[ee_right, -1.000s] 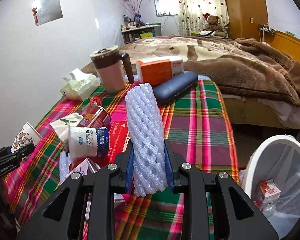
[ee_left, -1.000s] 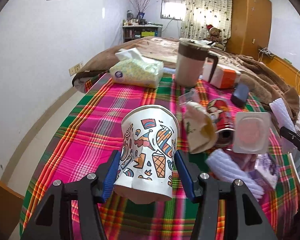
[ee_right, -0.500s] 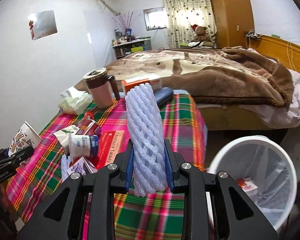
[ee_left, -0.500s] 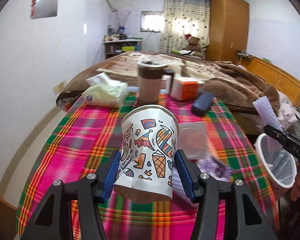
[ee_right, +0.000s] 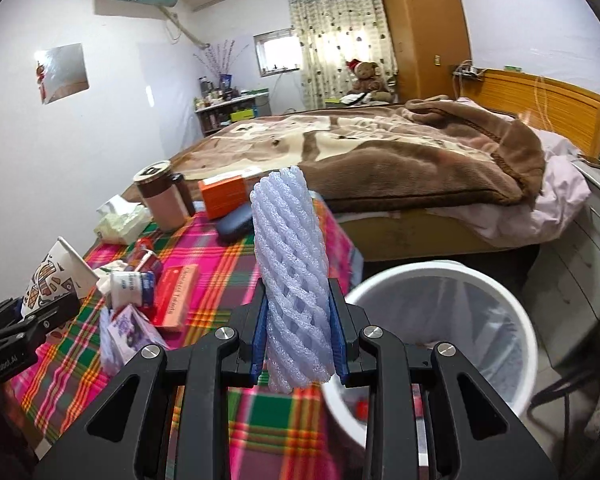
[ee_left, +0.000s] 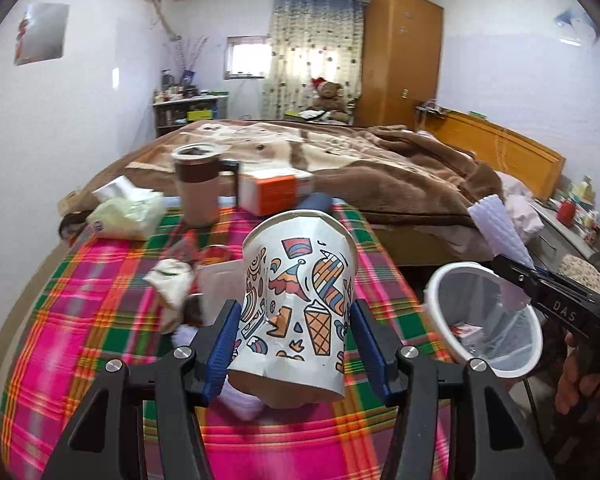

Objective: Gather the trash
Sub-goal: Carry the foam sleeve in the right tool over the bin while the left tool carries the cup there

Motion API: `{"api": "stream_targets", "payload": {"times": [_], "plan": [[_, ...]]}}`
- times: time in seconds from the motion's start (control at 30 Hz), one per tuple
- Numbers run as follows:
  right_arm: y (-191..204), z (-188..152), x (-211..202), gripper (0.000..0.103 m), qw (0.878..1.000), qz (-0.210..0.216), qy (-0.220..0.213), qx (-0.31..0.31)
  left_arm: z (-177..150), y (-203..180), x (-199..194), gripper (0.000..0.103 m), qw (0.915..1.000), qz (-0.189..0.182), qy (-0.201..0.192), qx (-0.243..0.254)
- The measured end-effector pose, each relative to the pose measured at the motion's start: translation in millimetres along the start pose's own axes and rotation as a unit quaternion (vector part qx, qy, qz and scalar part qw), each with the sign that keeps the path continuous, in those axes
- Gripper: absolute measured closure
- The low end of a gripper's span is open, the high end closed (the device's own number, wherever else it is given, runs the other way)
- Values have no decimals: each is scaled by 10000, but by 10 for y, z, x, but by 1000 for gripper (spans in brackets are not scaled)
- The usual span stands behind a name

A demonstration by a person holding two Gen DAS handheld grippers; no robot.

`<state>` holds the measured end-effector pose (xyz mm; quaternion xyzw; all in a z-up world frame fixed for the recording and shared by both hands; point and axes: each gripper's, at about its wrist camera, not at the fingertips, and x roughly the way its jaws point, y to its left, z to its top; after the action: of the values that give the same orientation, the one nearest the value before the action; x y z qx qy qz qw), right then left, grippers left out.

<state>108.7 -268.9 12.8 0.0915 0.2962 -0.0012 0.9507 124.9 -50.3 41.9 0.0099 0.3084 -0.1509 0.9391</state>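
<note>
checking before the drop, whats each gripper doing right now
left gripper: shut on the patterned white paper cup.
right gripper: shut on the pale blue foam net sleeve.

Left gripper (ee_left: 292, 344) is clamping an item between its blue pads; right gripper (ee_right: 298, 344) is squeezing tight — both are pointing forward, angled downward.

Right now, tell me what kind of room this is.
A bedroom in a home, most likely. A bed with a brown blanket fills the middle, a wooden wardrobe stands at the far wall, and a teddy bear sits by the curtained window.
</note>
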Motion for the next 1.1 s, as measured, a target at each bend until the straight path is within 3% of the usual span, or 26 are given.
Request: {"api": "stream_targets", "payload": {"times": [0.63, 1.1], "plan": [[-791, -203, -153, 75, 9955, -748, 181, 560, 30, -1304, 450, 47, 9927, -936, 247, 714], [-1183, -409, -2, 75, 9895, -1027, 676, 755, -147, -1991, 989, 45, 9822, -1371, 770, 1031]]}}
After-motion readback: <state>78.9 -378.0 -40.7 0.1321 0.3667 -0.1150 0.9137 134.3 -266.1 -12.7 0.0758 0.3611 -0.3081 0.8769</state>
